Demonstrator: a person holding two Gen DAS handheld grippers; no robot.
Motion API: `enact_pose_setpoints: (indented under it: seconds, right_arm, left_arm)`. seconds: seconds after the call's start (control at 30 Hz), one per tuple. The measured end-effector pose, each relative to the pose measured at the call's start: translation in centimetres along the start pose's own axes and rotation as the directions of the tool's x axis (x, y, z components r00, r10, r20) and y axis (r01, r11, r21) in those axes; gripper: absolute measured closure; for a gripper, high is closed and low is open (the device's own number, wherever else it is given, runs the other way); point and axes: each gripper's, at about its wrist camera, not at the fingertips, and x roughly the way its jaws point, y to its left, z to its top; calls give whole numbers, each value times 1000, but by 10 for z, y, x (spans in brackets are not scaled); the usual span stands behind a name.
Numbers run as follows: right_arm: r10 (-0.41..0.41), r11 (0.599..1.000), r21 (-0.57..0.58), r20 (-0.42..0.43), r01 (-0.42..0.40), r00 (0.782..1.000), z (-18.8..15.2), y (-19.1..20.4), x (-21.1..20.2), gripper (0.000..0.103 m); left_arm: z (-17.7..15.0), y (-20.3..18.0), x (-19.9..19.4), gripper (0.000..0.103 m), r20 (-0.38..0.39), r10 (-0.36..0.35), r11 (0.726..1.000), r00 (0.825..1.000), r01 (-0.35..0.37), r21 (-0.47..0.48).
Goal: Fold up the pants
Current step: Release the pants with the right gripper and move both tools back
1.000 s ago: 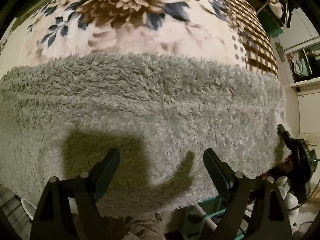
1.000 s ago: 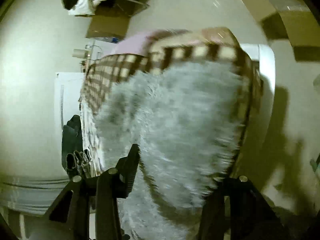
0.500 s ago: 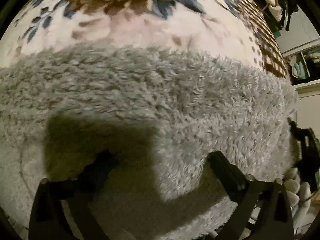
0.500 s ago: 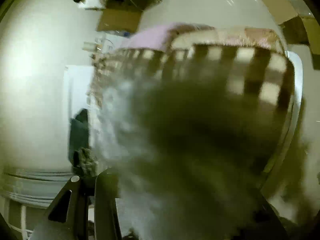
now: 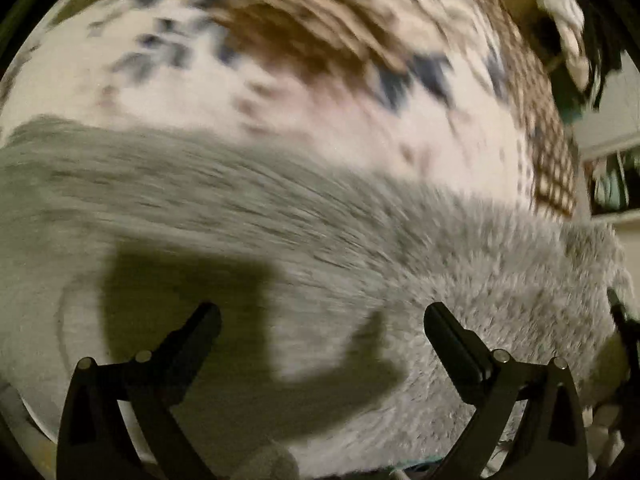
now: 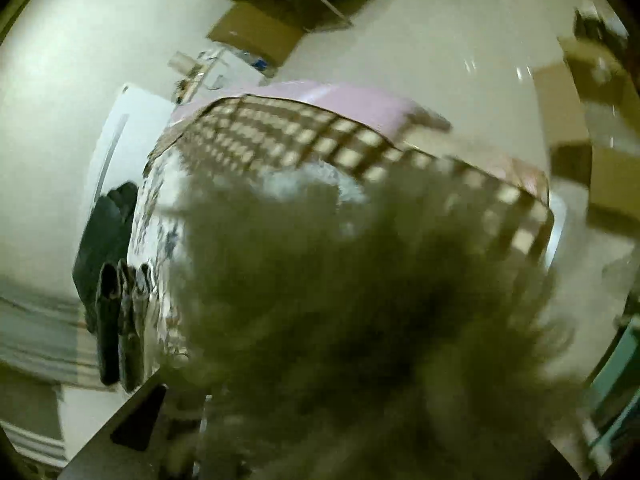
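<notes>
Two grippers | left gripper [image 5: 322, 330] released, jaws wide, empty, above pants [image 5: 460, 264] | pants lie across blanket [image 5: 280, 92], long axis left-right | right gripper [image 6: 340, 432] closing, bunched pants between jaws, fingertips hidden | right nearer the fold

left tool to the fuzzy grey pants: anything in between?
Nothing visible. The left tool stands wide open above the grey fuzzy pants, which lie on the floral blanket. Only its own shadow falls on the fabric between the fingers.
</notes>
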Motion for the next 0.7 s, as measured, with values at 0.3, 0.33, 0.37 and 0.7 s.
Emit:
enact_pose_setpoints:
  seconds: [0.3, 0.33, 0.37, 0.7]
  right_arm:
    - [-35, 944, -327, 34, 44, 999, -110, 137, -60, 82]
    - [-45, 926, -373, 28, 52, 999, -131, 157, -60, 82]
    - [-49, 912, -407, 21, 53, 999, -150, 173, -62, 82]
    - [-154, 554, -833, -76, 23, 985, -407, 281, 23, 82]
  left_arm:
    - [-6, 150, -100, 0, 120, 32, 977, 992, -6, -214]
    - [-9, 162, -109, 0, 128, 45, 972, 991, -14, -236]
    - [-15, 176, -116, 0, 136, 58, 967, 989, -21, -255]
    - [-67, 337, -163, 0, 140, 193, 873, 971, -105, -477]
